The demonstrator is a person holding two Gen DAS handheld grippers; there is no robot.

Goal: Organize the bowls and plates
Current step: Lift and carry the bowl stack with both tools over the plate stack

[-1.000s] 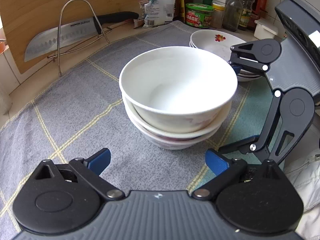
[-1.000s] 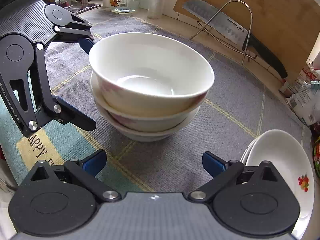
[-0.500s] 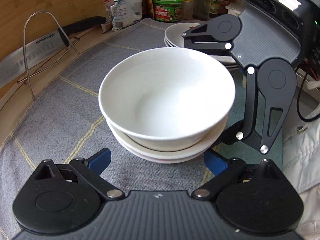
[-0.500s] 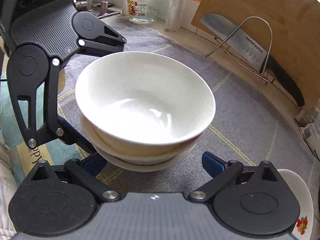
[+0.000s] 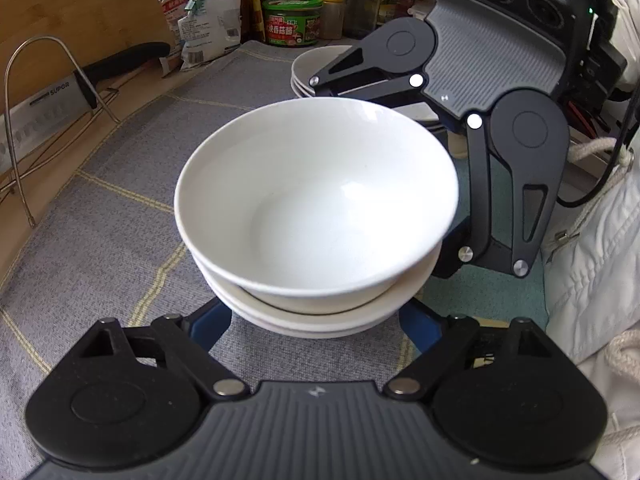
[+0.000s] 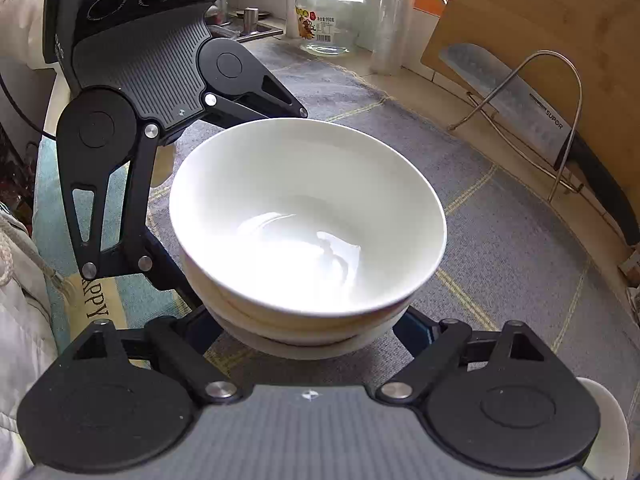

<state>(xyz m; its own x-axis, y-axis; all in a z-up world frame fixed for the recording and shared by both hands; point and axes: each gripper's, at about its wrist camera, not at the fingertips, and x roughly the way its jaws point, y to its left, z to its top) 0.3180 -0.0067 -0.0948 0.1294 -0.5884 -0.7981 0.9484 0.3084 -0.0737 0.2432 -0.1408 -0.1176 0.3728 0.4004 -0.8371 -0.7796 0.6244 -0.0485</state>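
Both grippers have closed in on the bowl stack over the last second; earlier their blue pads stood clear of it, and now the stack fills the space between each pair of fingers.

Left wrist view: the left gripper (image 5: 316,332) is spread wide around the base of the stack of white bowls (image 5: 316,216), which sits on the grey checked cloth (image 5: 100,248). Its blue fingertips (image 5: 210,326) disappear under the lowest rim, so contact cannot be confirmed. The right gripper (image 5: 376,184) reaches in from the far side, its jaws also wide apart around the stack. A stack of white plates (image 5: 316,68) lies behind it, partly blocked by its linkage. A cleaver (image 5: 52,100) rests in a wire stand (image 5: 28,120) against a wooden cutting board (image 5: 72,8).

Right wrist view: the same stack of bowls (image 6: 308,232) sits between the spread fingers of the right gripper (image 6: 308,332), pads hidden under the rim. The left gripper (image 6: 240,196) straddles the far side. A glass jar (image 6: 330,16) stands beyond the cloth.

Risk: the bowls are nested loosely and glazed. Uneven pressure from the two sides, or a lift started out of step, would likely tilt the stack and let the top bowl slide. Only the lower bowls' rims show, so their seating is uncertain.
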